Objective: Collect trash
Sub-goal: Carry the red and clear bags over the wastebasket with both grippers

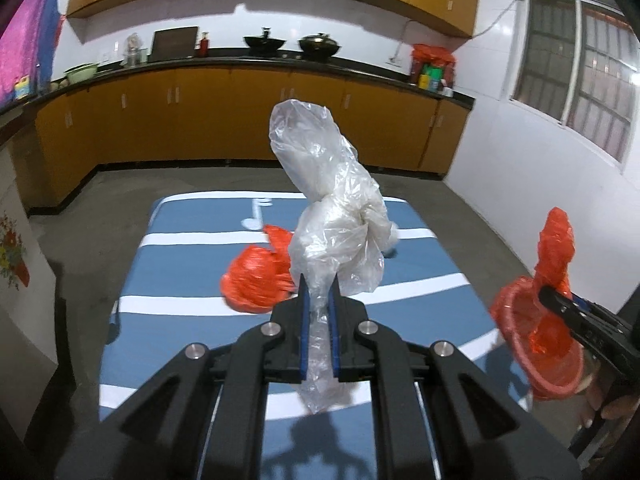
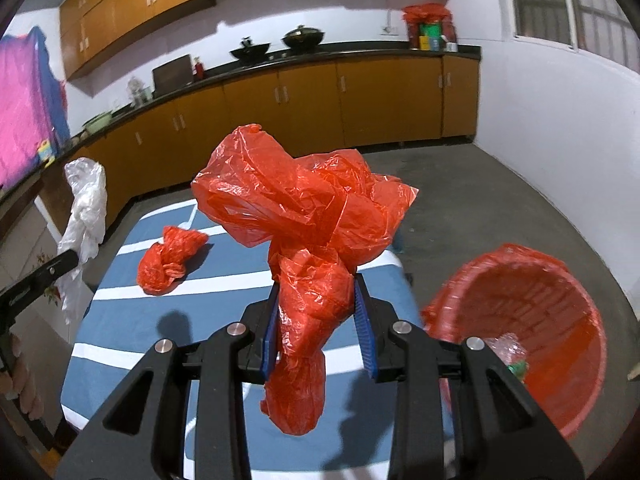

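My left gripper (image 1: 319, 285) is shut on a crumpled clear plastic bag (image 1: 328, 200), which stands up above the jaws and trails below them; the clear plastic bag (image 2: 85, 200) also shows at the left edge of the right wrist view. My right gripper (image 2: 316, 284) is shut on a crumpled red plastic bag (image 2: 304, 216), lifted above the table; this red plastic bag (image 1: 554, 248) appears at the right of the left wrist view. A second knotted red bag (image 1: 256, 276) (image 2: 168, 260) lies on the blue and white striped table (image 1: 180, 276) (image 2: 132, 312). A red bin (image 2: 532, 320) (image 1: 520, 340) lined with red plastic sits to the right of the table.
The red bin holds some scraps at its bottom. Wooden cabinets and a dark counter (image 1: 240, 60) with pans run along the far wall. A grey concrete floor (image 2: 480, 200) surrounds the table. A white panel with a flower picture (image 1: 16, 256) stands at the left.
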`<action>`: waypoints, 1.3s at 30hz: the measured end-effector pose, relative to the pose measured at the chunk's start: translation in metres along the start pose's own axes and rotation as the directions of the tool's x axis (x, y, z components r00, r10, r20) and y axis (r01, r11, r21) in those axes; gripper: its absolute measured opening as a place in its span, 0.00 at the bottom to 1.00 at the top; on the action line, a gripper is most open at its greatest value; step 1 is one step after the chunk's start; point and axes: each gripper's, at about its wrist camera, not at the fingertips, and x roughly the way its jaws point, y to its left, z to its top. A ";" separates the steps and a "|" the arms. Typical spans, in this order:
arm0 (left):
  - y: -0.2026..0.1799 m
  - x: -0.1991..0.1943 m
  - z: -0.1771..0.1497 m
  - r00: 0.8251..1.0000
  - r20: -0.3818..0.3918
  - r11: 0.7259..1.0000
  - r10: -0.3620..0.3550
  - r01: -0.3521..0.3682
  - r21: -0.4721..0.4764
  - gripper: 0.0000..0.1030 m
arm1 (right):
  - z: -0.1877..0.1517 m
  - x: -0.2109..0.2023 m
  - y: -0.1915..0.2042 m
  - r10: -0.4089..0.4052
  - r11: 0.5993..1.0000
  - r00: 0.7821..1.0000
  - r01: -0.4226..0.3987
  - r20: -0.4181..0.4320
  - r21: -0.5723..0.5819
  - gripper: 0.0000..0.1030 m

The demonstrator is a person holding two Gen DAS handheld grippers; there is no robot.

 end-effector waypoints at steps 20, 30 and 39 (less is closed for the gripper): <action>-0.147 0.002 -0.023 0.970 -0.052 0.956 -0.236 0.242 0.168 0.09 | -0.020 -0.064 -0.122 -0.173 0.971 0.984 0.166 0.029 0.171 0.32; -0.214 0.029 -0.039 0.928 -0.132 0.910 -0.349 0.369 0.187 0.09 | -0.027 -0.077 -0.166 -0.210 0.941 0.978 0.197 0.015 0.276 0.32; -0.252 0.060 -0.051 0.886 -0.203 0.879 -0.416 0.449 0.160 0.09 | -0.029 -0.074 -0.191 -0.219 0.920 0.976 0.208 -0.005 0.333 0.32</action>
